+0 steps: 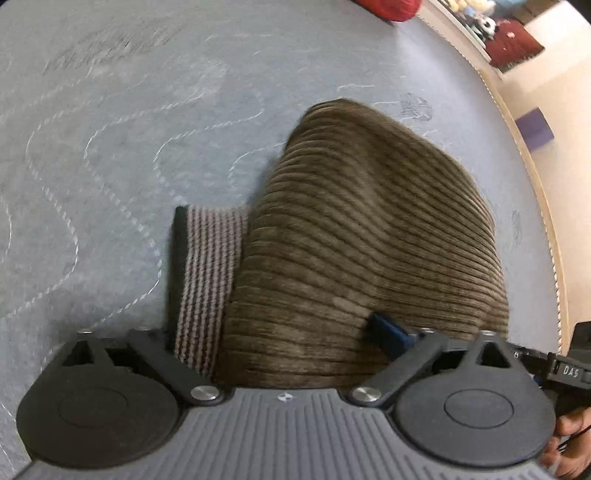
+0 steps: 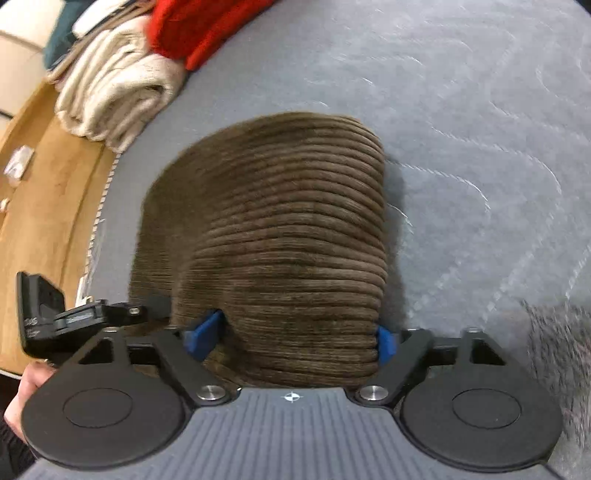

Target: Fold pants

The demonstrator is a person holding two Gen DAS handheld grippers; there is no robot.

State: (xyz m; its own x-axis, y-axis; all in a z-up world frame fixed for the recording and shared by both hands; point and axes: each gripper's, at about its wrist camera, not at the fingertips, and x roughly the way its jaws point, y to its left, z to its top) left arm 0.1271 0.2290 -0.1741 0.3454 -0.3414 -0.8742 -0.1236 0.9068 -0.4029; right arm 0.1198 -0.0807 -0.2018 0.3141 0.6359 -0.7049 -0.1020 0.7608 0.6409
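Note:
Brown corduroy pants [image 1: 369, 236] lie folded into a thick bundle on the grey quilted bed [image 1: 129, 147]. A striped inner band [image 1: 207, 273] sticks out on the bundle's left side. My left gripper [image 1: 277, 332] hovers over the near end with its jaws wide. One blue finger [image 1: 388, 332] rests on the cloth and the other is hidden. In the right wrist view the same pants [image 2: 280, 240] run between the blue fingers [image 2: 205, 332] of my right gripper [image 2: 295, 336]. The pads sit right at the fold's sides without clearly squeezing it.
Folded beige cloth [image 2: 114, 92] and a red garment [image 2: 199, 26] are stacked at the bed's corner, above the wooden floor [image 2: 44, 184]. The bed's piped edge [image 1: 532, 177] curves along the right, with a purple block [image 1: 535, 127] beyond it. A hand [image 2: 29, 380] shows at the lower left.

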